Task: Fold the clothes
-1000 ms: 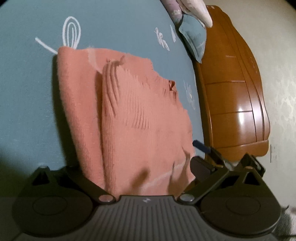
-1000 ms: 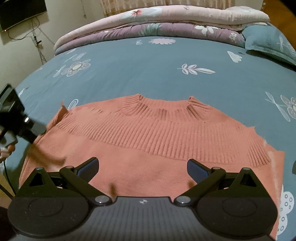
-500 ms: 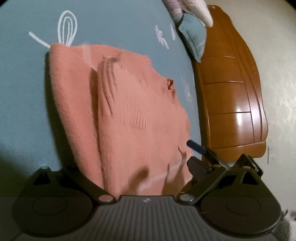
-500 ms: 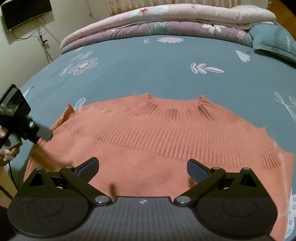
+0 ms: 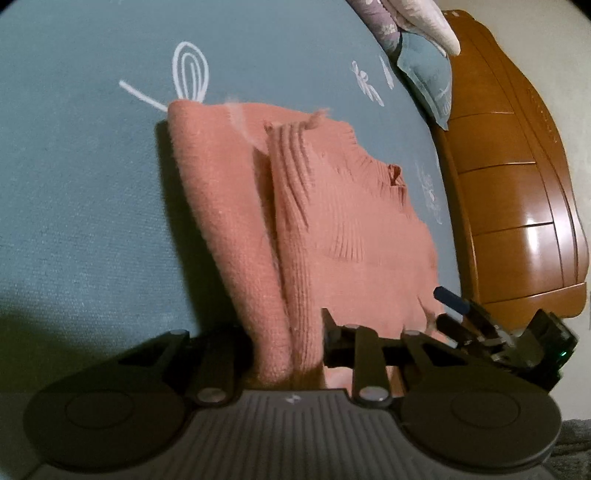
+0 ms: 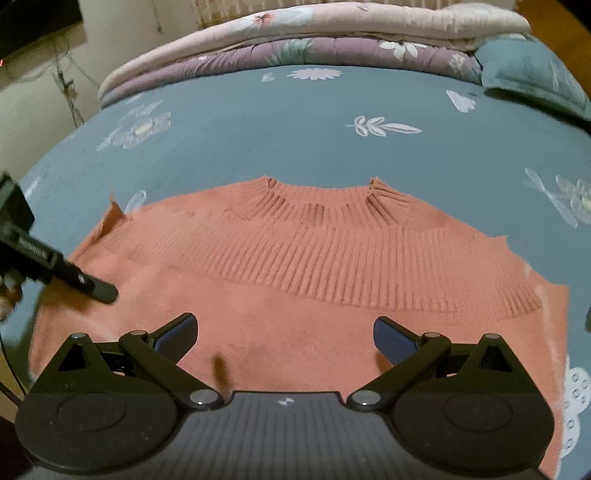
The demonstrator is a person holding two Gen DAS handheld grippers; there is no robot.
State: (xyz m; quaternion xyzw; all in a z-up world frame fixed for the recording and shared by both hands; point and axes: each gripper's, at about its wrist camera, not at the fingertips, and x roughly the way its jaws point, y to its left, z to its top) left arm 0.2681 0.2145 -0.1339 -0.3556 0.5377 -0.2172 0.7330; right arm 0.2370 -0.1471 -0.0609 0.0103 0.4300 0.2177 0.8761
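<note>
Across the middle of the right wrist view a salmon knitted sweater (image 6: 295, 280) is spread flat on the blue flowered bedspread (image 6: 295, 122), neckline toward the upper edge of the frame, presumably laid out this way so that its sides can be folded inward. At the bottom of that frame the right gripper (image 6: 284, 336) is held over the lower body of the garment with its blue-padded fingers (image 6: 177, 332) wide apart and nothing between them; it appears to be kept ready rather than engaged. At the left edge the left gripper (image 6: 88, 286) is seen reaching onto the sweater's left side. In the left wrist view the jaws of that gripper are closing, and a doubled ridge of the knit (image 5: 280, 332) is gathered between them at the bottom centre, judged to be the side edge taken for a fold toward the middle. Whether the pads already press the fabric firmly cannot be told, since the left finger is hidden behind the bunched cloth. The sleeves are not clearly made out; they seem tucked under or cut off. A stack of folded quilts (image 6: 314, 33) lies at the top of the right wrist view, and a wooden headboard (image 5: 517, 192) is seen at the right of the left wrist view. A hand (image 6: 7, 295) is barely visible at the left margin.
</note>
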